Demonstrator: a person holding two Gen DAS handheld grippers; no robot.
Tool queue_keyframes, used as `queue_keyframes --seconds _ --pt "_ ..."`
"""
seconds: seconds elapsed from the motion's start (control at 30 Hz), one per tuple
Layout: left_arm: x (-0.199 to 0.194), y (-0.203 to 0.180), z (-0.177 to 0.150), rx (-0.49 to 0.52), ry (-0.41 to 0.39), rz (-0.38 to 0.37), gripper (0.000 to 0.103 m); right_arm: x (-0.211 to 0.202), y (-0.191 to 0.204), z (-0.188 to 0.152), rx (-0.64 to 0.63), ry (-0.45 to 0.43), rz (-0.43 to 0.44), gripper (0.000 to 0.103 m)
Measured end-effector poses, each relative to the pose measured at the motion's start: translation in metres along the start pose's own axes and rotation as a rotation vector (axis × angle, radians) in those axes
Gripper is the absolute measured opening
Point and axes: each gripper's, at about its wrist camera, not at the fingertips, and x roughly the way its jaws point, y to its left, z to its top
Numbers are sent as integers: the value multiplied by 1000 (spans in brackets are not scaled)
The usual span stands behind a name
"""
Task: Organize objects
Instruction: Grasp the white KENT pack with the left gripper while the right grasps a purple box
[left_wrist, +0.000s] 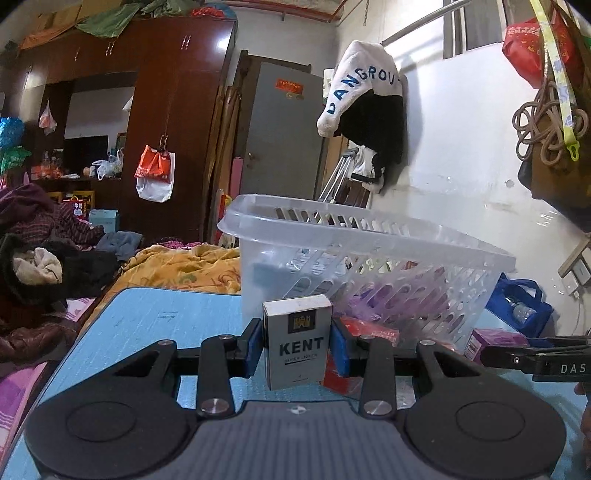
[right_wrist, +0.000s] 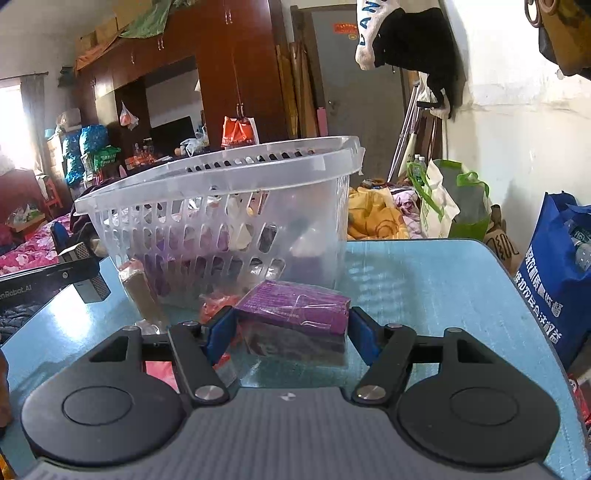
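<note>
Basket (left_wrist: 369, 254) is the landmark in the left wrist view: a clear slotted plastic tub on the blue tabletop (left_wrist: 147, 317), with purple items showing through its wall. Just in front of its near corner, the left gripper (left_wrist: 297, 347) holds a grey Kent cigarette pack (left_wrist: 297, 341) upright, label facing the camera, with both blue pads pressed against its 2 narrow sides. That squeeze across the narrow width looks like a firm hold for lifting the pack over the rim. Low beside the basket's right end lie a red packet (left_wrist: 369, 330) and a purple box (left_wrist: 496, 341), and the tip of the other tool reaches in from that side.

From the right wrist view, the basket (right_wrist: 221, 192) stands behind the right gripper (right_wrist: 291, 328), whose jaws bracket a purple film-wrapped box (right_wrist: 295, 306) lying flat in front of the basket's near wall. The pads sit at or just off its ends; I cannot tell whether they actually grip it. Straddling the long axis probably suits a low, flat box. A tan packet (right_wrist: 142, 291) leans against the basket's left wall, and beyond it the left gripper (right_wrist: 79, 271) carries the pack.
</note>
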Motion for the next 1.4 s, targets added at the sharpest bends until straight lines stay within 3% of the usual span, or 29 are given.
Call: queue_keyframes --seconds 0.7,1.0,1.1,1.2,1.3,1.4 --pt "-6 3 -3 5 -17 -11 42 -2 0 0 -4 -26 17 69" --pt "-35 1 1 -4 -114 -92 42 -48 3 -4 -9 -137 65 69" --pt "-51 -3 24 -35 -124 -144 42 -72 8 12 26 -213 106 69" --pt "-54 -16 65 -15 -162 -179 43 -84 26 52 -19 -289 100 69" --pt "-28 -26 111 -12 -125 -171 43 -60 37 104 -82 -285 75 69" --pt "17 -23 138 -67 -30 -157 43 -17 34 140 -115 -231 15 69"
